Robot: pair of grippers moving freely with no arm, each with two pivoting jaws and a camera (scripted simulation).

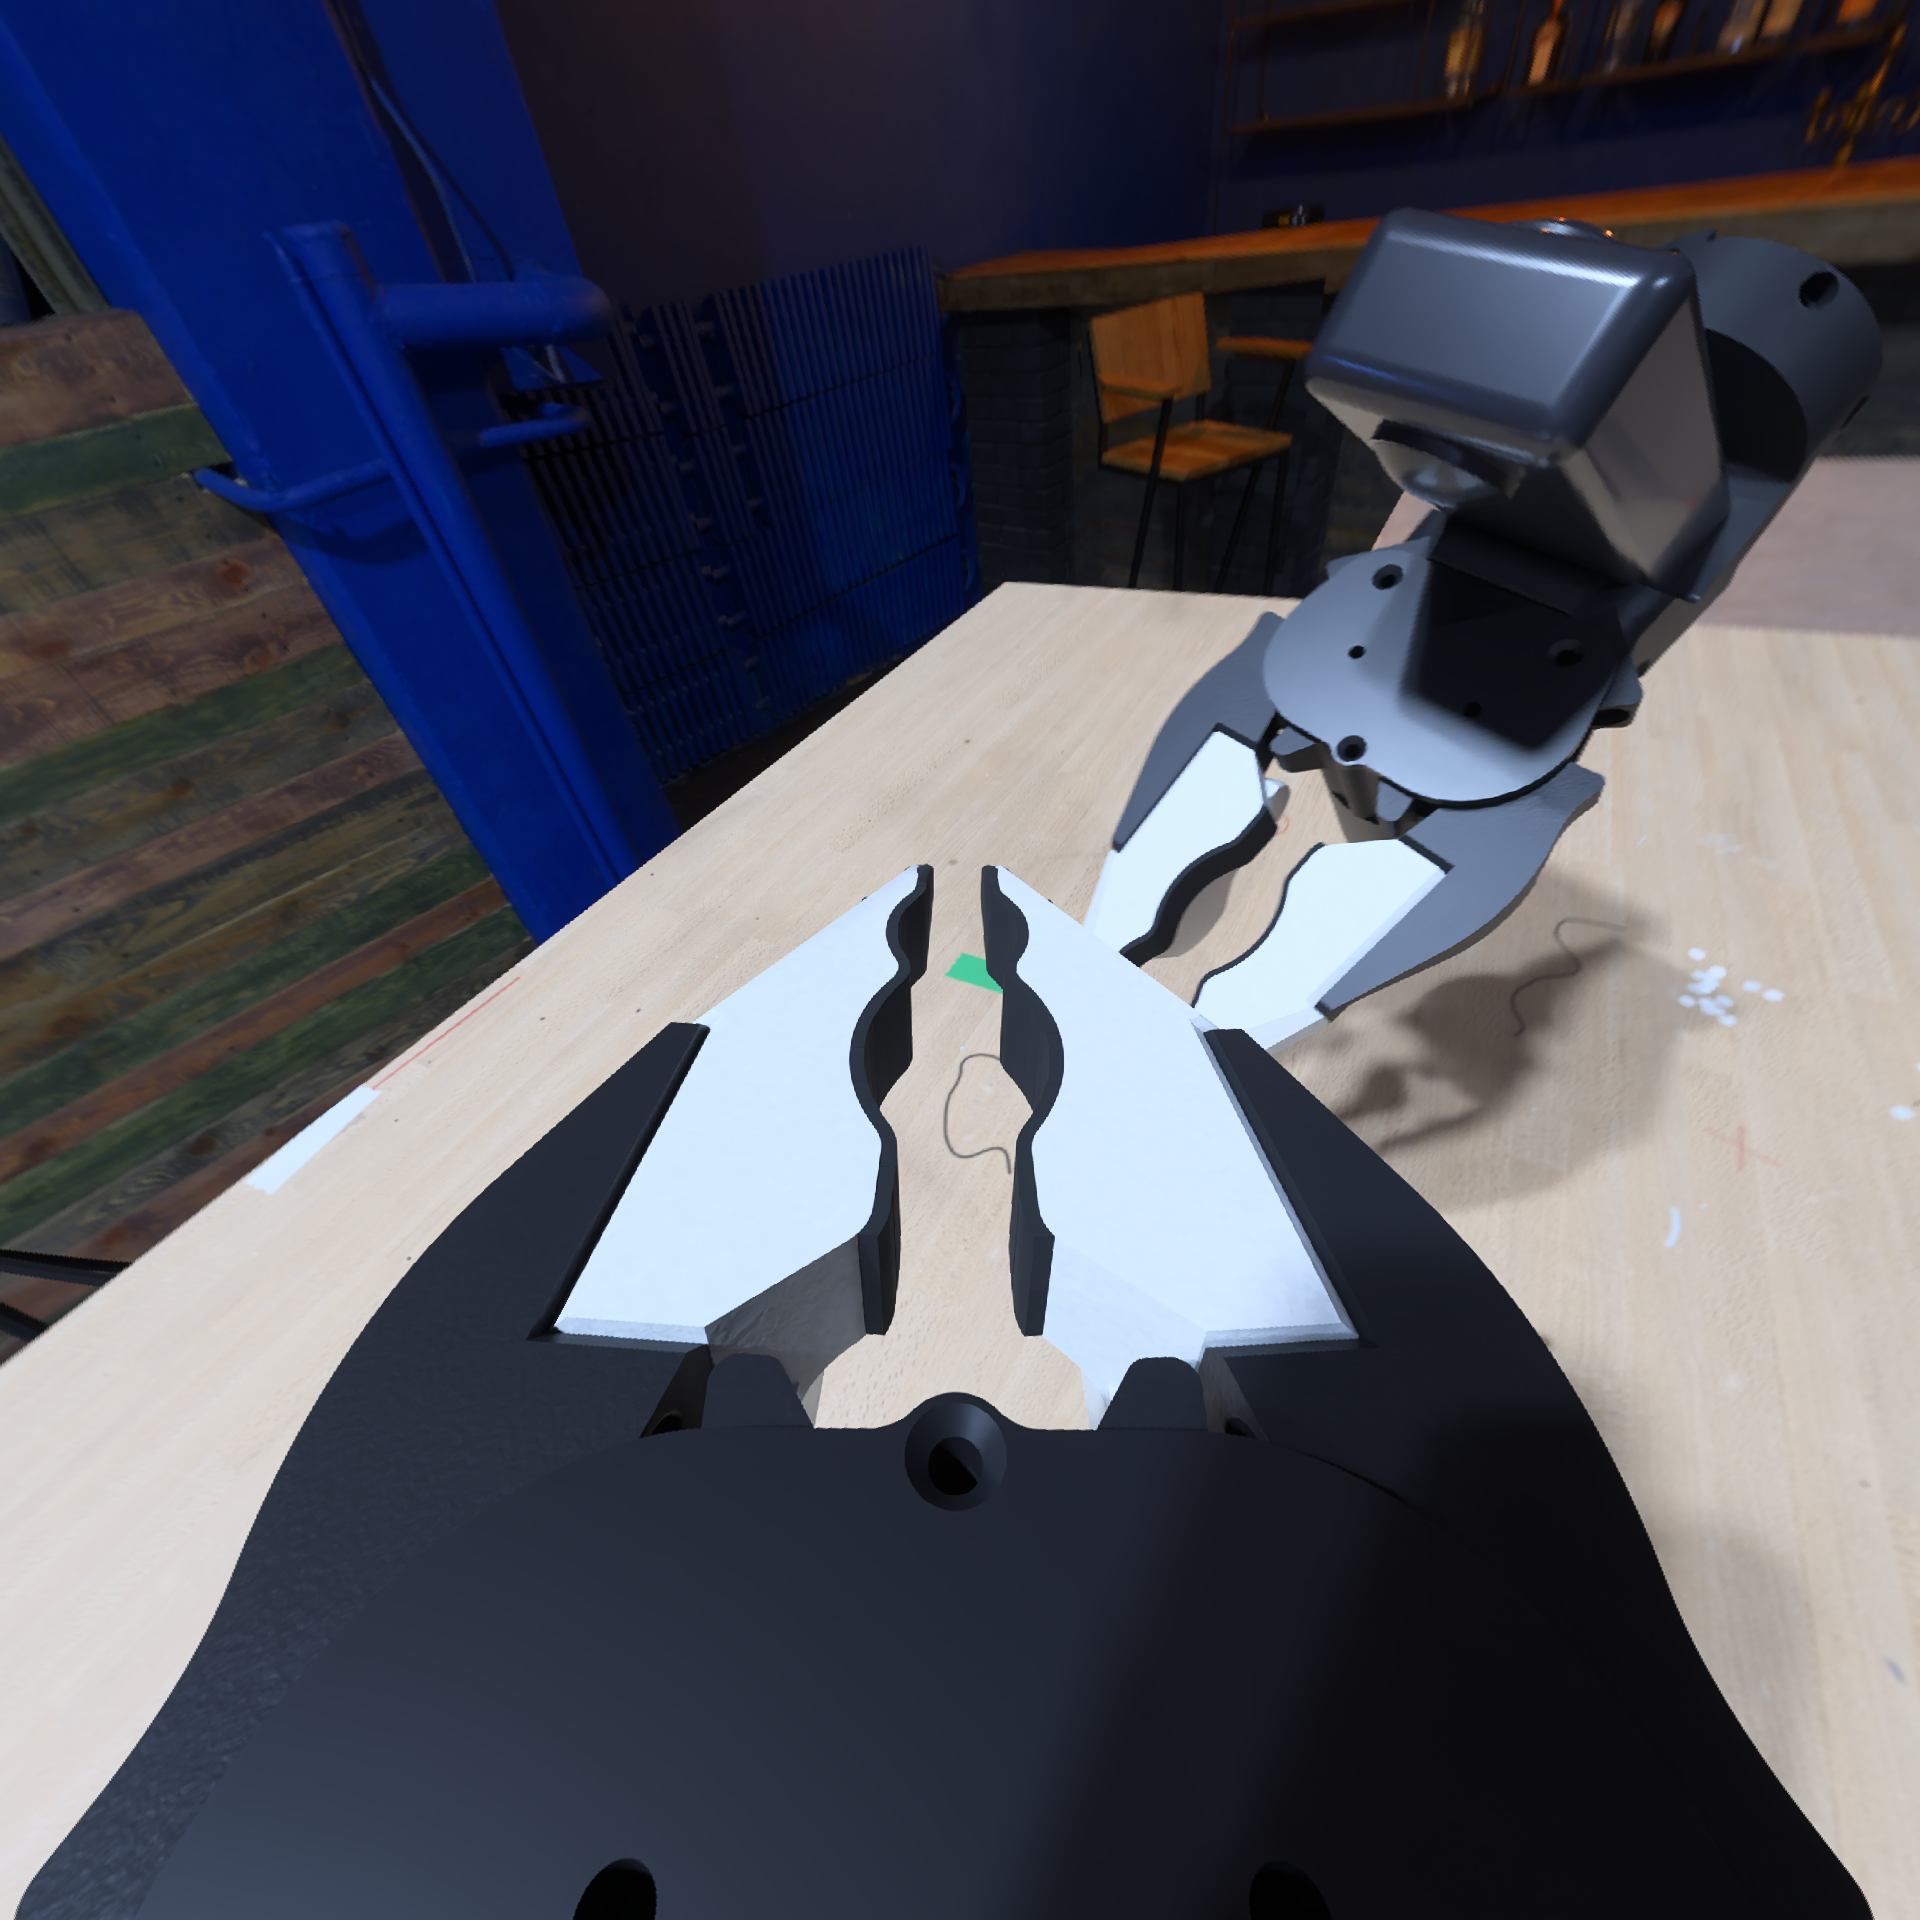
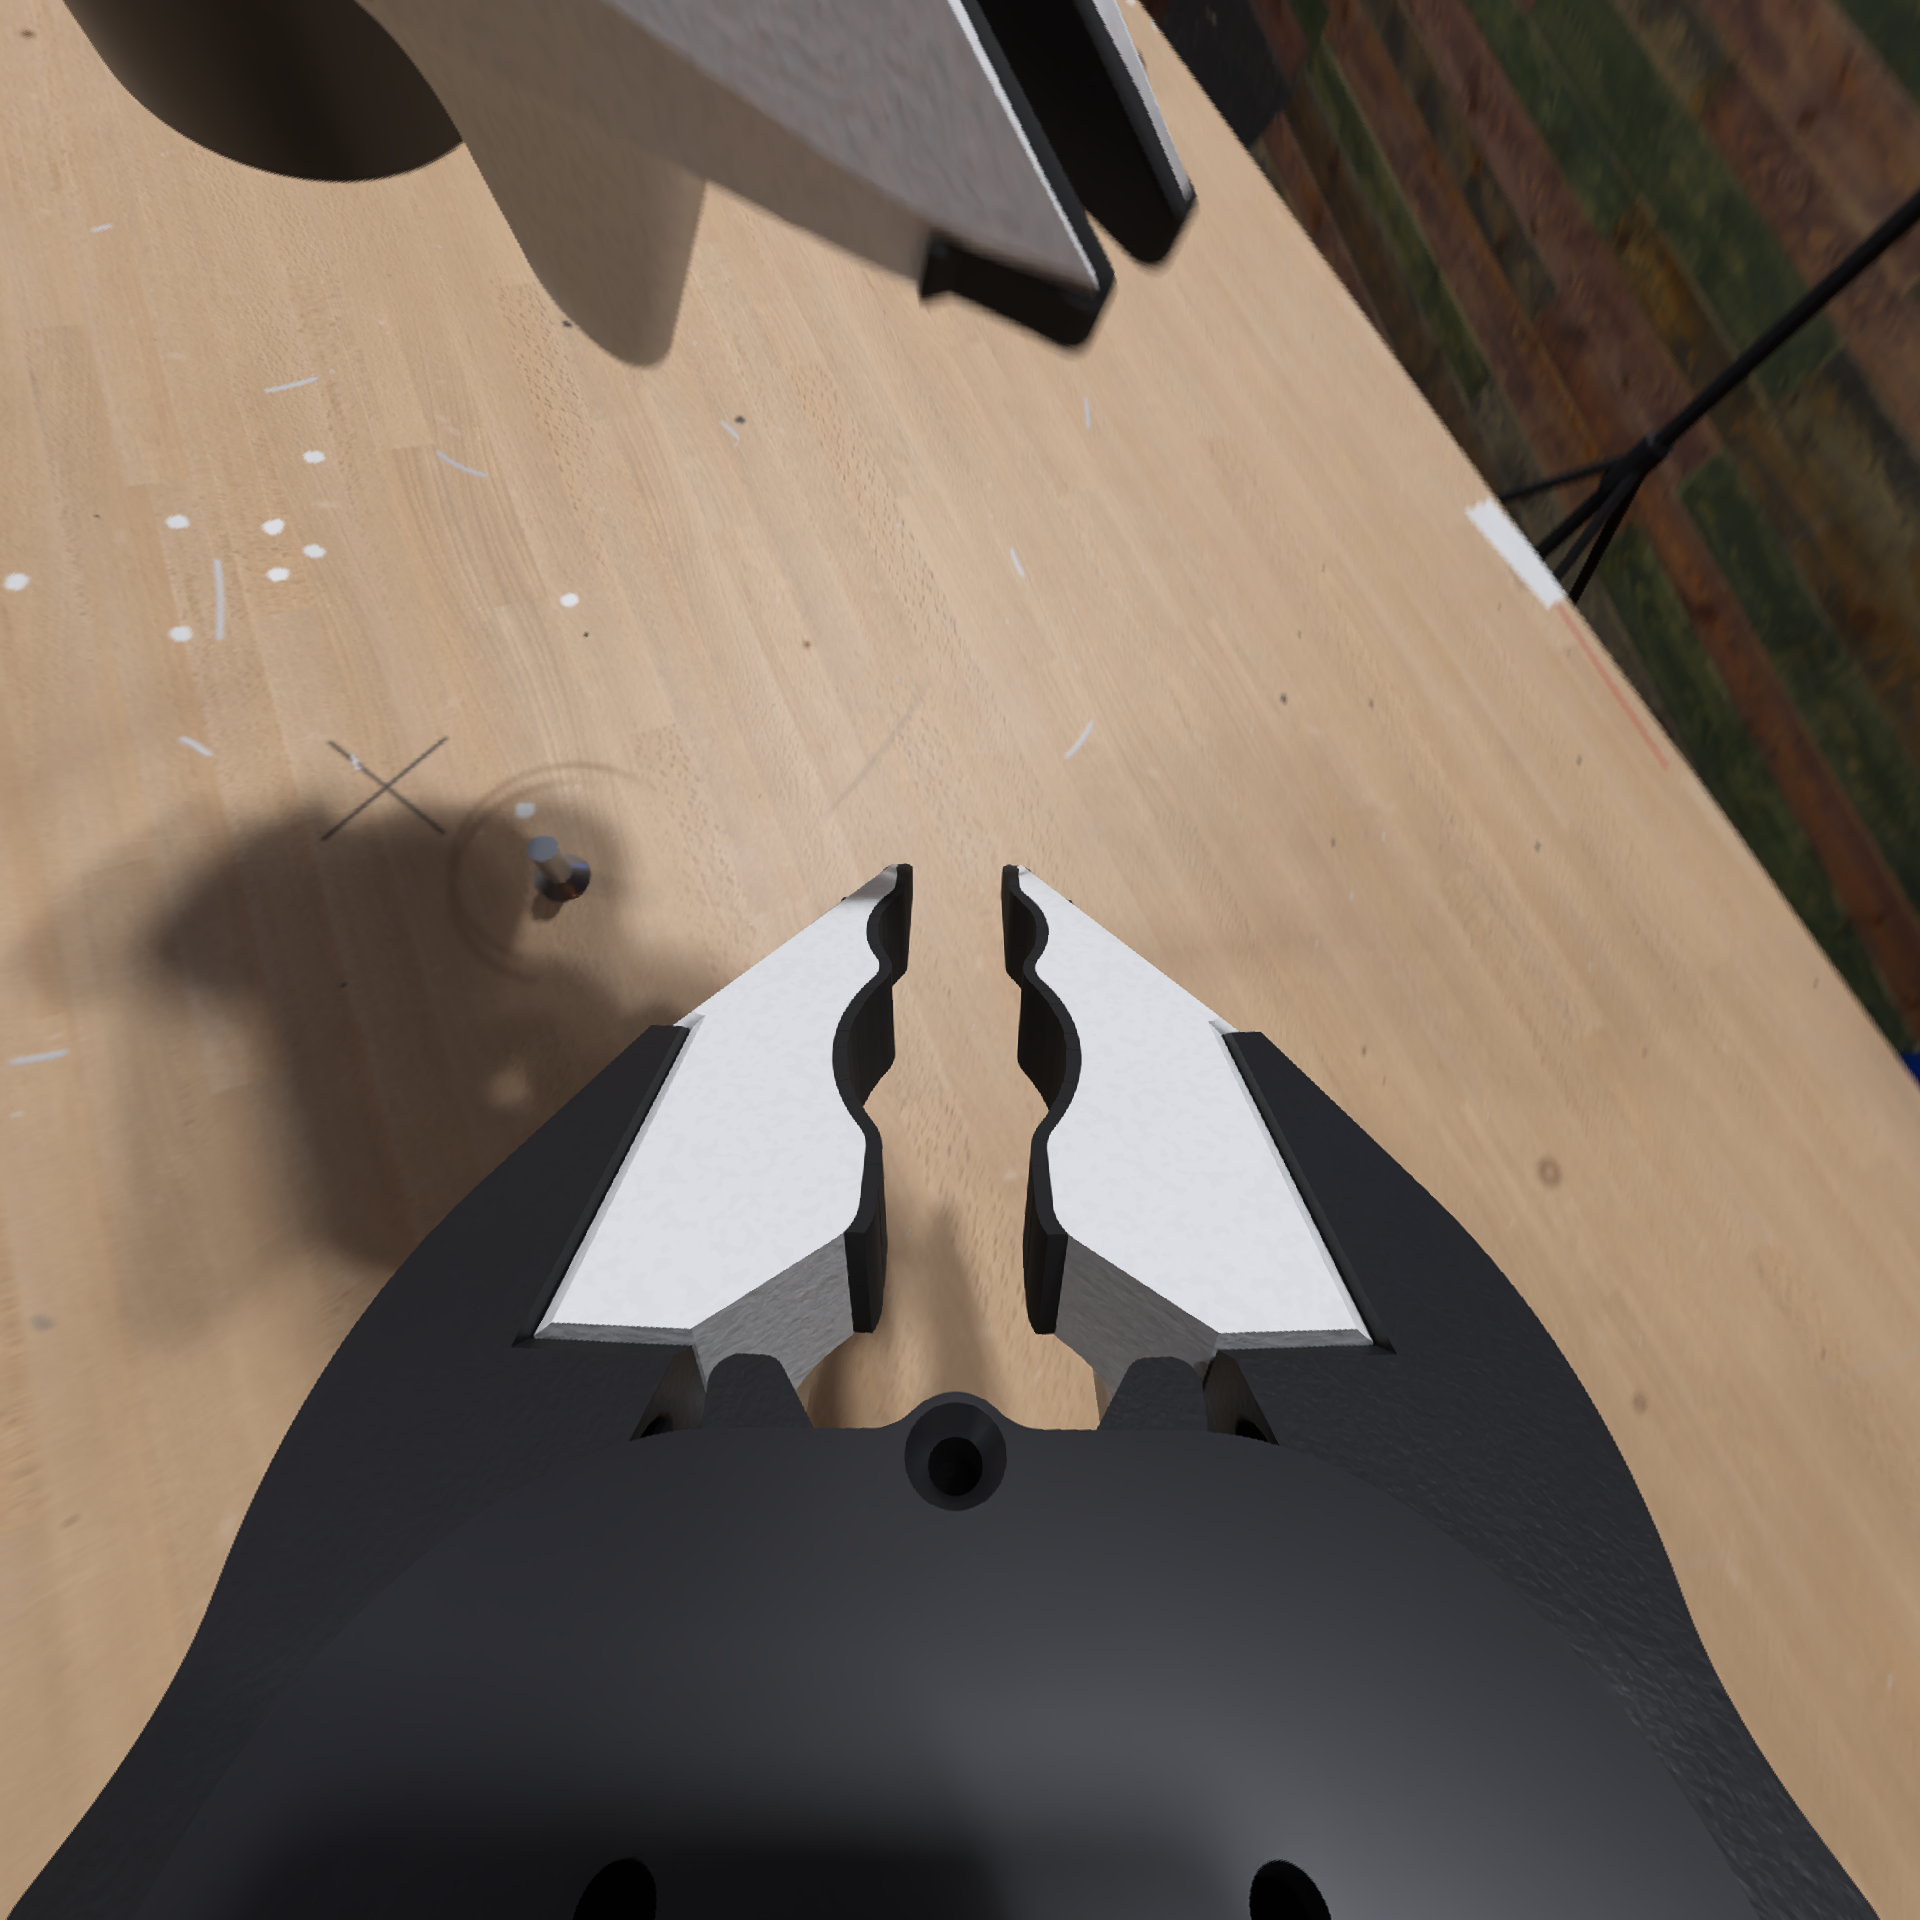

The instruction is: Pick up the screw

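Right claw (image 2: 956,883) parted, empty; screw (image 2: 558,876) mid-left on tabletop (image 2: 1195,644): small, rigid, probably slippery; grip shank. Left claw (image 1: 956,883) narrowly parted.

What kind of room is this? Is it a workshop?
Probably a cafe or bar used as a workshop. A wooden counter with chairs stands behind, beside blue steel beams, and the scuffed worktable has a screw on it.
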